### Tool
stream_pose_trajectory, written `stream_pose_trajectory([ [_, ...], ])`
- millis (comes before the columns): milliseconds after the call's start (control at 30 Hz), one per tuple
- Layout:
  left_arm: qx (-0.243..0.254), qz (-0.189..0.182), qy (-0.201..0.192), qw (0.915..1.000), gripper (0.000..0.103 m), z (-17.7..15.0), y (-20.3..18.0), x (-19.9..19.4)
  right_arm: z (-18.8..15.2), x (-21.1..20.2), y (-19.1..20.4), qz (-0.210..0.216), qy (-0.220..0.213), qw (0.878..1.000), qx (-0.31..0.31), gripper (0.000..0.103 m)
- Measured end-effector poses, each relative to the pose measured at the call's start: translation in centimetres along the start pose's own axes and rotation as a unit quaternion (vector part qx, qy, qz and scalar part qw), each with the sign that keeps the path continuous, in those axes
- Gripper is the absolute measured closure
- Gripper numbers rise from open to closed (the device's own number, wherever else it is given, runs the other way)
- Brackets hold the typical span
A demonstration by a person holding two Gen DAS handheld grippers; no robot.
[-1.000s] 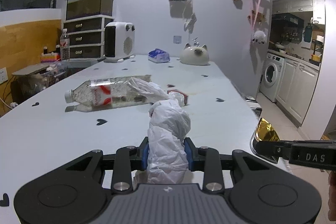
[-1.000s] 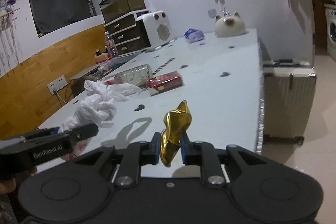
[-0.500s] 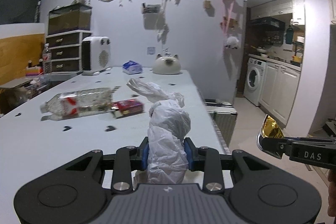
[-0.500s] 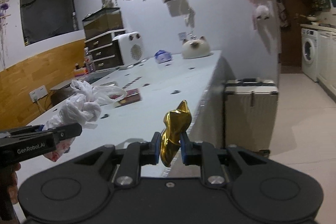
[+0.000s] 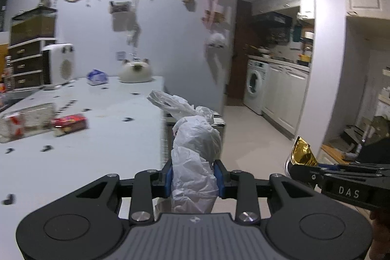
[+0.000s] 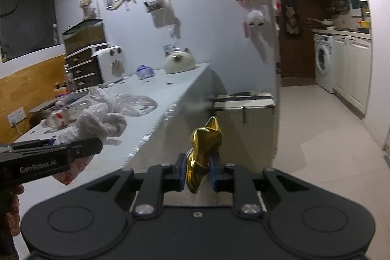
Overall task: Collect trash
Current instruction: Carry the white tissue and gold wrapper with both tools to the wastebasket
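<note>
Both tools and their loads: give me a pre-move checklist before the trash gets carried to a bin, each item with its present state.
1. Left tool clamped on the white plastic bag: ok, blue pads press both sides.
2. Right tool clamped on the gold foil wrapper: ok.
3. Bag's loose tail clear of the table: cannot tell, it hangs by the edge.
4. Bin located: not ok, none in either view.
5. Floor path past the silver case: ok, open tiles toward the kitchen.
6. Table trash all collected: not ok, plastic bottle and red packet remain.
</note>
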State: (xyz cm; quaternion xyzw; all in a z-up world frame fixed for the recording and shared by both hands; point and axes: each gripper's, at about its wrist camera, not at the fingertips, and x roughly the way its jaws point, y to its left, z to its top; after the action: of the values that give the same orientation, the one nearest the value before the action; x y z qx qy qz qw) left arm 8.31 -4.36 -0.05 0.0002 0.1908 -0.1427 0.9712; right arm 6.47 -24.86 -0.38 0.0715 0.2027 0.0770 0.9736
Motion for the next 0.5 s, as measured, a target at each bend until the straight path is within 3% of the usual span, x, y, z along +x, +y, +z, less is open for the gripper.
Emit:
stream_pose_trajectory([
  [233, 0.02, -0.045, 0.028, 0.9984, 0.068, -1.5, -5.1, 3.8, -1.9, -0.2, -5.2, -0.041, 0.014, 0.999, 0.024, 0.083],
  [500, 0.038, -0.078, 0.085, 0.9926, 0.068, -5.2, -9.3, 9.7, -5.6, 2.8, -10.3, -0.074, 0.063, 0.993, 0.066, 0.083],
])
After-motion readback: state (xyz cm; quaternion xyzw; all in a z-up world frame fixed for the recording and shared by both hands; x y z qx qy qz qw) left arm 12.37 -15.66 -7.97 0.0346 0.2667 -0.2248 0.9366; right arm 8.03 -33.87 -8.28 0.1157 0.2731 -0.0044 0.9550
